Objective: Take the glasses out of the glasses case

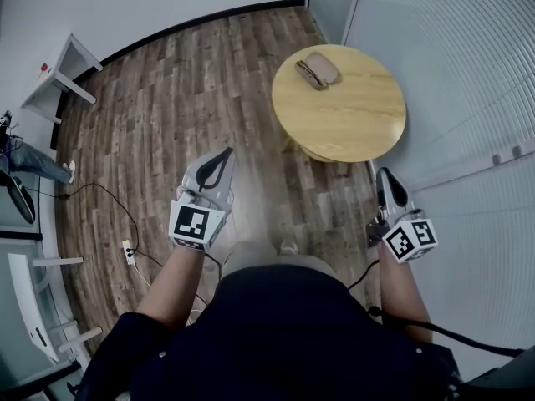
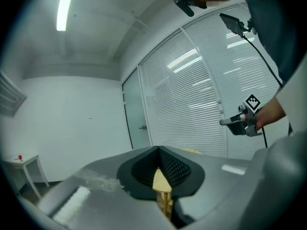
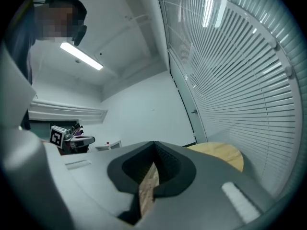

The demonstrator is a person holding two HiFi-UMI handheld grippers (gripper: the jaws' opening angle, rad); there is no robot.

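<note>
Glasses case [image 1: 318,69] lies near the far edge of the round wooden tabletop [image 1: 351,119], a bit left of its middle. It's pinkish-beige w/ a darker strip along its left side (too small to tell whether the lid is up, or whether the glasses show). Nothing else sits on the tabletop.

Both grippers are well apart from the case, held in the air on the near side of the tabletop, over the wooden floor [image 1: 167,98]. Left gripper [image 1: 224,157] is off to the left of the tabletop, tips pointing away from the person. Its own view has the jaws pressed together at the tip w/ nothing between them [image 2: 158,150]. Right gripper [image 1: 387,175] hangs just past the tabletop's near right edge, next to the blinds wall [image 1: 468,73]. Its jaws are also clenched on nothing [image 3: 154,145], w/ the tabletop's edge showing beyond them.

On the floor at left, a white power strip [image 1: 128,253] w/ a dark cable. A white side table [image 1: 63,69] stands at the far left wall.
</note>
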